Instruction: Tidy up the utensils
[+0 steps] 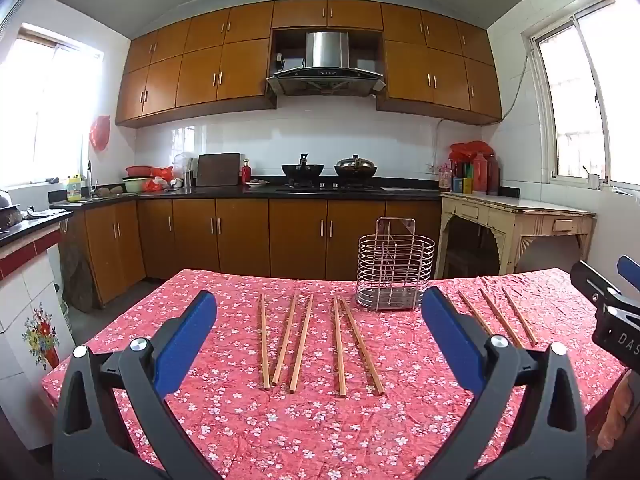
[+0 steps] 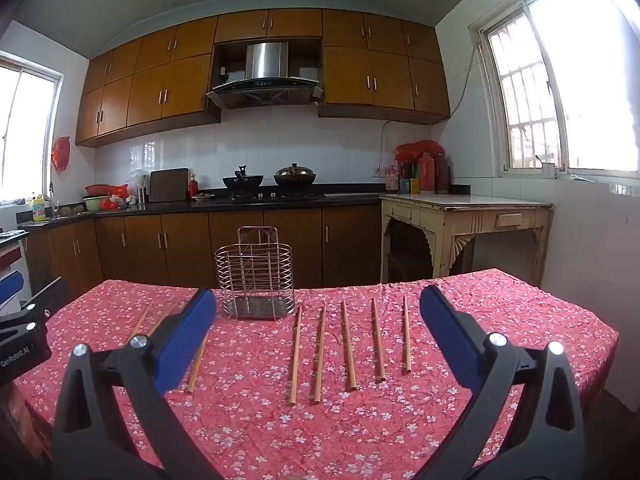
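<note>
The tabletop [image 1: 280, 432] wears a crinkled red cloth printed with small white blossoms, its creases catching the light. On it lie ten slim, straight wooden chopsticks, square at the thick end and tapering toward the far one. Five chopsticks [image 1: 304, 346] lie loosely side by side in front of the left tool [image 1: 320, 340], pointing away from it; two of them nearly meet at their far tips. Another five chopsticks [image 2: 348, 350] lie in a more even row before the right tool [image 2: 316, 340], each apart from its neighbour.

Between the two groups, toward the far edge, stands the wire utensil holder [image 1: 395, 266]: an oval basket of thin horizontal steel rings with a perforated base tray and a taller rectangular hanging frame at its back. It stands upright, just beyond the chopsticks' far tips.

Both tools hang above the near part of the tabletop with their flat blue pads spread wide, gripping nothing. Each has black plastic arms with round silver bolts.

The cloth is bare between the tools and the chopsticks' near ends. The far edge drops off just behind the holder; the right edge falls away beyond the last chopstick.
</note>
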